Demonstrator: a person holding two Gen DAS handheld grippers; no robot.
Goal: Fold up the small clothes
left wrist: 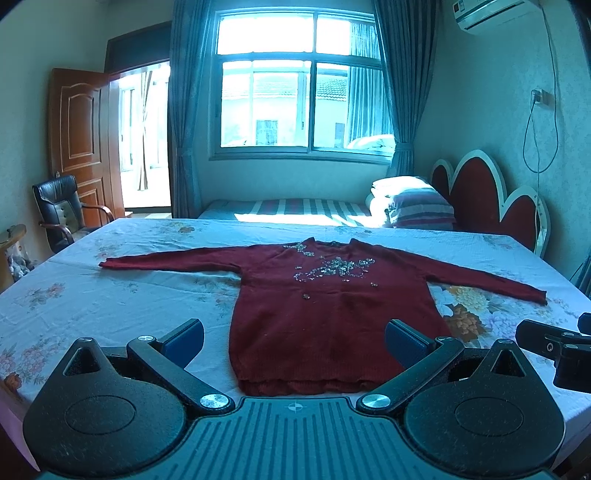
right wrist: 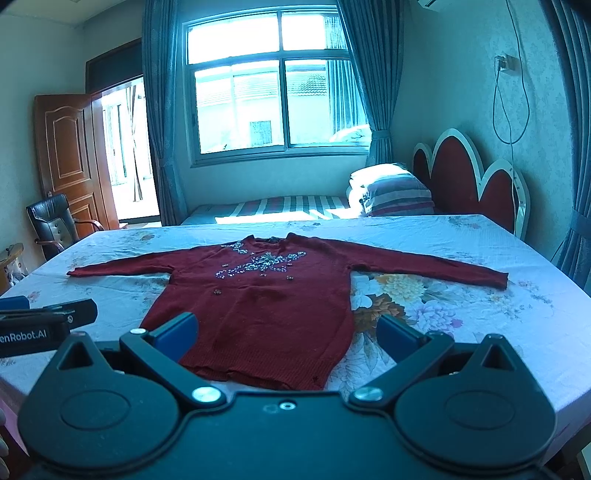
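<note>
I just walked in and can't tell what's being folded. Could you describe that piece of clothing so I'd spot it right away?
Look at the big table covered with a pale floral cloth, in front of the window. Lying flat across its middle is a dark red sweater with both long sleeves spread straight out to the sides. Silvery sequins across its chest mark it out; it is the only garment on the table.

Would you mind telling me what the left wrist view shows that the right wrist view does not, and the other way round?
Only the left wrist view shows the whole air conditioner high on the wall, and the right gripper from the side. Only the right wrist view shows a tied curtain at the far right, and the left gripper from the side. Both show the red sweater spread flat, sleeves out, on the floral sheet, with both grippers open above the near edge.
</note>
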